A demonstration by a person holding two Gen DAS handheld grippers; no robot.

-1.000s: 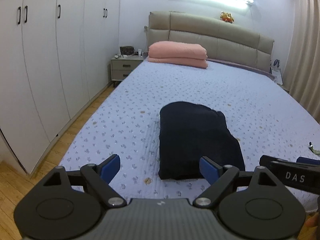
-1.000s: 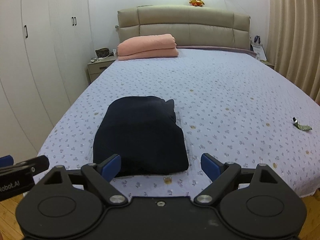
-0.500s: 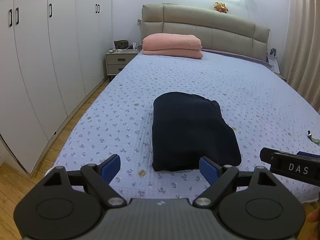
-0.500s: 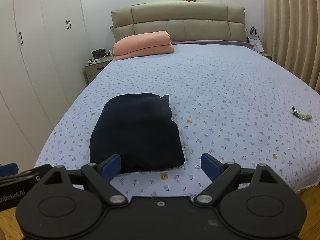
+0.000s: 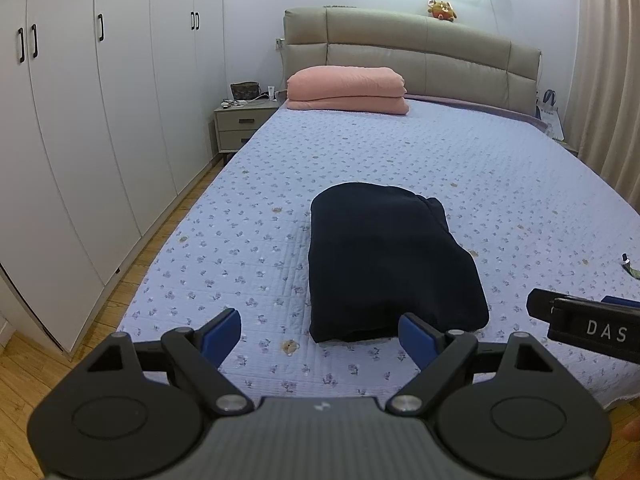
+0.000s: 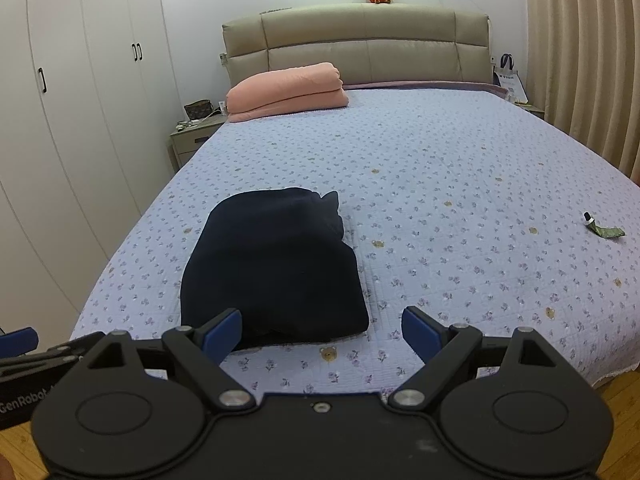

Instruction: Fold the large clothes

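A dark navy garment (image 5: 384,256) lies folded into a compact rectangle on the bed, near its foot; it also shows in the right wrist view (image 6: 272,264). My left gripper (image 5: 320,338) is open and empty, held off the foot of the bed just short of the garment. My right gripper (image 6: 322,334) is open and empty, also short of the garment's near edge. The right gripper's side shows at the right edge of the left wrist view (image 5: 588,326). The left gripper's side shows at the left edge of the right wrist view (image 6: 40,356).
The bed (image 5: 500,184) has a light blue flowered quilt. A folded pink blanket (image 5: 346,90) lies by the headboard. A small green item (image 6: 604,230) lies on the quilt at the right. White wardrobes (image 5: 80,120) and a nightstand (image 5: 240,128) stand left, curtains (image 6: 580,60) right.
Both grippers have drawn back from the bed and away from the garment, so more of the bed's foot edge and floor shows. The garment has not moved. Both stay open.
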